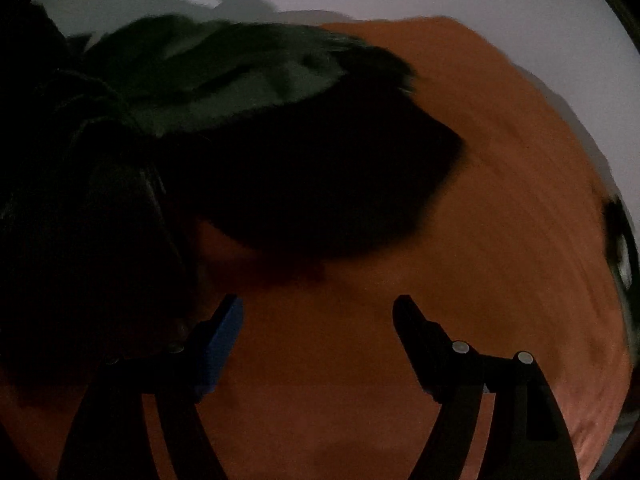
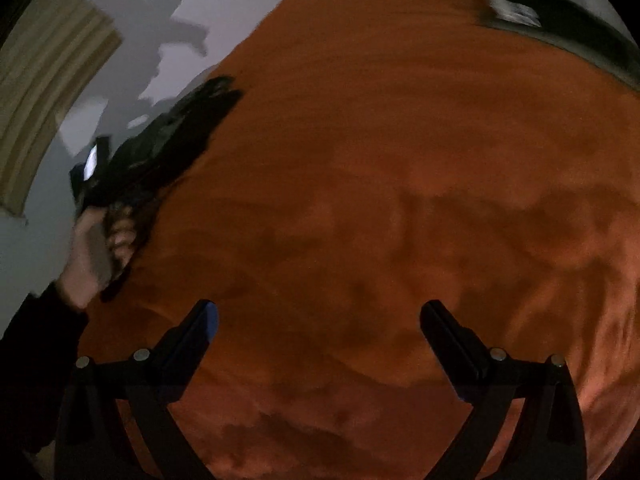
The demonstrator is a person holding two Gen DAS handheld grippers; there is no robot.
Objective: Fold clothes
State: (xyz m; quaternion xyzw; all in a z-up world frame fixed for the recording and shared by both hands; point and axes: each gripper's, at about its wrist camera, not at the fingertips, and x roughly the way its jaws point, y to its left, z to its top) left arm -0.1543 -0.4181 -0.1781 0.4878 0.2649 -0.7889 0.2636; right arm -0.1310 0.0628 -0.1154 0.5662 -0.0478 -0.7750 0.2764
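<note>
Both hand-held grippers, the left hand-held gripper (image 1: 318, 312) and the right hand-held gripper (image 2: 319, 316), are hanging with jaws apart and nothing between them over the orange cloth (image 2: 380, 180), which is lying spread and lightly creased across the pale surface (image 2: 120, 24). Judging by this, they are reaching for a grasp; next calls for pinching an edge.

Both fisheye views are dim and motion-blurred, circular edges bending into black corners, hard shadows falling on the pale far surface (image 2: 224, 12), perhaps from a light overhead.
</note>
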